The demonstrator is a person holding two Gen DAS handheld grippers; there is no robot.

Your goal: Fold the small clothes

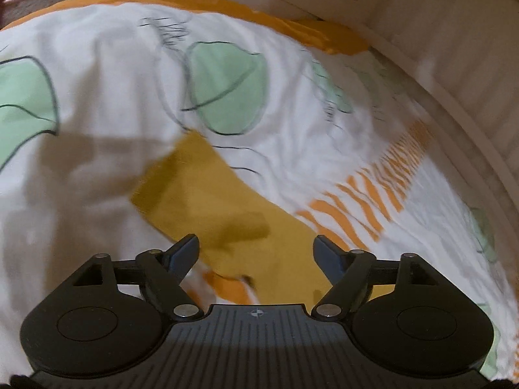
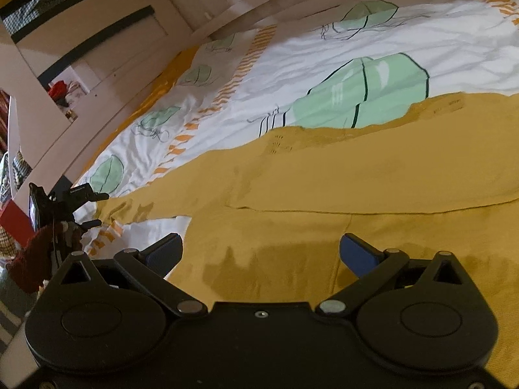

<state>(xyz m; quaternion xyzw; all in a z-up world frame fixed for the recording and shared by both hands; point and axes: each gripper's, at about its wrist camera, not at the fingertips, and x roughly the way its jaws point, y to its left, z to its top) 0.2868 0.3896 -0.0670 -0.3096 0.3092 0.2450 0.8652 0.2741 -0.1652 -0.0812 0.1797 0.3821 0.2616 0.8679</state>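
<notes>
Mustard-yellow garment (image 1: 207, 201) lies spread on the bed's printed duvet (image 1: 97, 97). In the left wrist view, blurred, we see one narrow arm of it, probably a sleeve, running from frame centre down to the lower middle, right under our left hand-held gripper (image 1: 256, 248). Those jaws stand wide apart with nothing between the pads; they hover just above the cloth.

In the right wrist view the garment's body fills the lower and right frame, a fold edge or seam crossing it mid-frame, the sleeve trailing to the left edge. Our right hand-held gripper (image 2: 261, 253) is likewise wide open and holds nothing. We judge the knit soft, light and limp; it should be pinched at a hem or cuff edge, since a mid-panel grab would bunch it.
</notes>
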